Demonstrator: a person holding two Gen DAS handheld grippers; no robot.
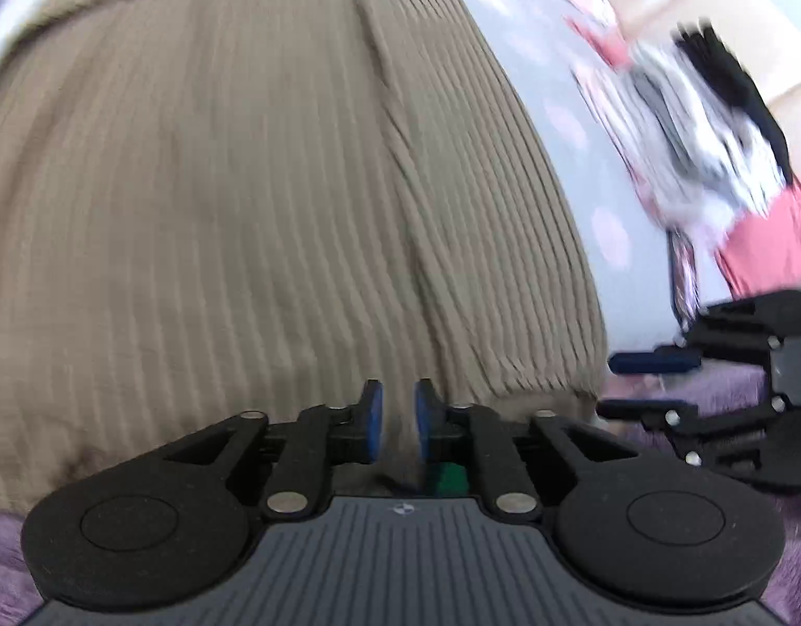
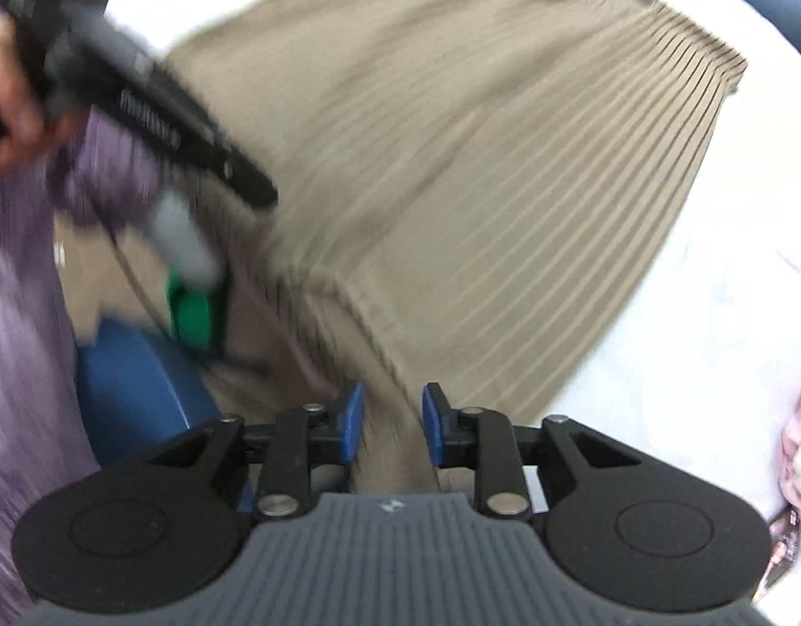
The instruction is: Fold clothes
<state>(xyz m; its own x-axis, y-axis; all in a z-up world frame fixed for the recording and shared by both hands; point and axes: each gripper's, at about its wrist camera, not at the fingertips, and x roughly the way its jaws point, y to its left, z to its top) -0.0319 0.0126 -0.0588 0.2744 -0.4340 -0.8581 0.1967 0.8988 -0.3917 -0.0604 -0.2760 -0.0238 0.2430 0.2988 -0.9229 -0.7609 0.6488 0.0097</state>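
Nearest the left wrist lens, the left gripper [image 1: 398, 409] points steeply down at the ribbed tan garment [image 1: 254, 198], its blue pads a narrow gap apart with nothing pinched between them: released. The garment spreads away beyond the fingertips, lying flat on the pale bed sheet [image 1: 541, 120]. To the garment's right edge the right gripper [image 1: 645, 383] shows side-on, jaws parted and empty, over purple fabric [image 1: 713, 381].

The left wrist view alone shows a blurred pile of clothes [image 1: 713, 120] well right of the garment. The right wrist view alone shows a person's hand [image 2: 20, 104] gripping the left gripper's black handle at the garment's left, and a blue object [image 2: 134, 386] below it.

In that view the right gripper [image 2: 392, 425] also tilts steeply down, pads wider apart, with a fold of the garment [image 2: 478, 182] running under the gap, not clamped.
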